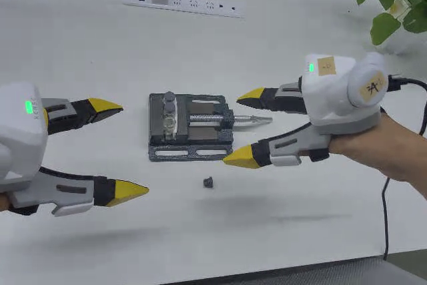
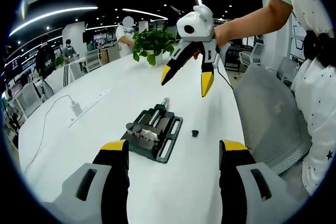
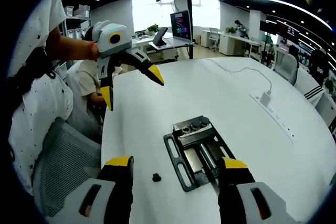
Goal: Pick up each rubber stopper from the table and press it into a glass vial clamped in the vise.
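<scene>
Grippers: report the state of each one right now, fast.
Left gripper: open, holding nothing.
Right gripper: open, holding nothing.

White left hand-held gripper [image 1: 135, 149] and right hand-held gripper [image 1: 231, 130]: yellow-tipped jaws.

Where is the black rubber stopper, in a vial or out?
Out: the rubber stopper lies on the table, apart from the vise.

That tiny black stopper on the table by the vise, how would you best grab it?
Pinch the rubber stopper across its sides, coming straight down from above. It is small and low on the table, apart from the vise, so a tip can likely pass on either side.
</scene>
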